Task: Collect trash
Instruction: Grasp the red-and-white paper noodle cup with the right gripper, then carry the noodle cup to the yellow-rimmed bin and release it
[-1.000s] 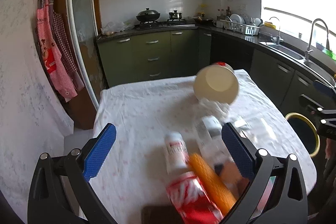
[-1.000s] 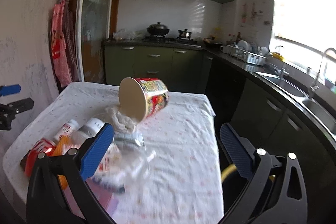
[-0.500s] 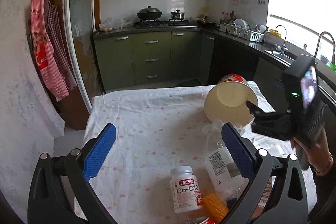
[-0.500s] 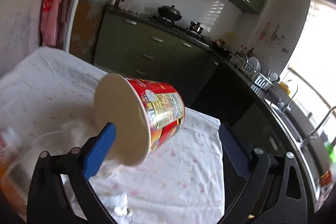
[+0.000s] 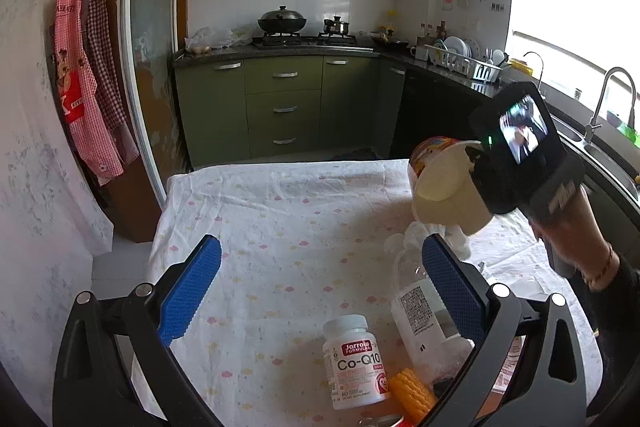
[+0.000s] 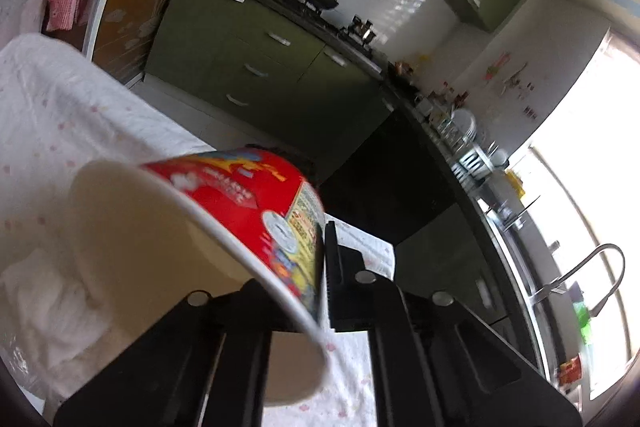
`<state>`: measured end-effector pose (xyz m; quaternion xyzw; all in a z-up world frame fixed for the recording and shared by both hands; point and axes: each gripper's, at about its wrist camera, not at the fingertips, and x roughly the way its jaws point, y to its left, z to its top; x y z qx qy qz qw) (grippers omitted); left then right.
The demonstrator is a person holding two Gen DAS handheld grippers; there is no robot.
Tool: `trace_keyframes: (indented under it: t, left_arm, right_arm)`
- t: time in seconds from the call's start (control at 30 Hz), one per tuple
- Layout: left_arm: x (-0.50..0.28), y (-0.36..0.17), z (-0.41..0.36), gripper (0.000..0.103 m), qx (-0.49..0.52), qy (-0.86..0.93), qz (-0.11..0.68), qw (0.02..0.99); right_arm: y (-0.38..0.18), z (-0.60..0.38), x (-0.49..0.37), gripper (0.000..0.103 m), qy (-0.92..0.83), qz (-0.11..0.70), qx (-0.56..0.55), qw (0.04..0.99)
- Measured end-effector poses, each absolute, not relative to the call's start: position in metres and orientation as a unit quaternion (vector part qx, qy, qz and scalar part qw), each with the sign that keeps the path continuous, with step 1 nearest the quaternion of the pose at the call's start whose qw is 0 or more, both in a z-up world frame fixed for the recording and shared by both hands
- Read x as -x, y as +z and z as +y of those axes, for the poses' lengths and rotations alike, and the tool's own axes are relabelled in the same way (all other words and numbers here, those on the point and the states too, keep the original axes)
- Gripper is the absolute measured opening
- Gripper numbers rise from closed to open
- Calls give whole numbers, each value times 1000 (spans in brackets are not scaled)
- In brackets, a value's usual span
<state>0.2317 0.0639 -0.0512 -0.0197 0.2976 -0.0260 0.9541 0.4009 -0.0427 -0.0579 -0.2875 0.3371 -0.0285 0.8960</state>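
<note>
One noodle cup [image 6: 224,227], red-printed outside and cream inside, tipped on its side with its mouth toward my cameras; I have the right hand-held gripper [image 6: 320,291] clamped on its rim wall, one finger inside the cup and one outside, the jaws having just closed on it. From the left wrist view the cup [image 5: 448,195] sits at the far right part of the surface [image 5: 280,227], which wears a white cloth with small pastel prints, and a person's hand [image 5: 576,227] grips the right tool behind it.

One crumpled white tissue [image 5: 436,235], just under and beside the cup.

One clear plastic bottle [image 5: 420,307], lying down, partly behind my left finger.

One white Co-Q10 supplement bottle [image 5: 356,363], lying near the front edge.

One orange ribbed item [image 5: 412,393] touching the supplement bottle's side; I cannot tell what it is.

My left hand-held gripper [image 5: 320,287]: jaws spread wide, nothing between them, above the cloth.
</note>
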Motion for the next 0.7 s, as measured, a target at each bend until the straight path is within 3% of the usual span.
trace_keyframes:
  t: [0.37,0.7]
  left_arm:
    - [-189,-34,66,99,36,-33,288,956]
    - [-139,-24,36,99,16,-55,284,957]
  right_arm:
    - [-8,-150,-431,3,55,464,10,884]
    - [10,-308,-326,3,29,565,-54,823]
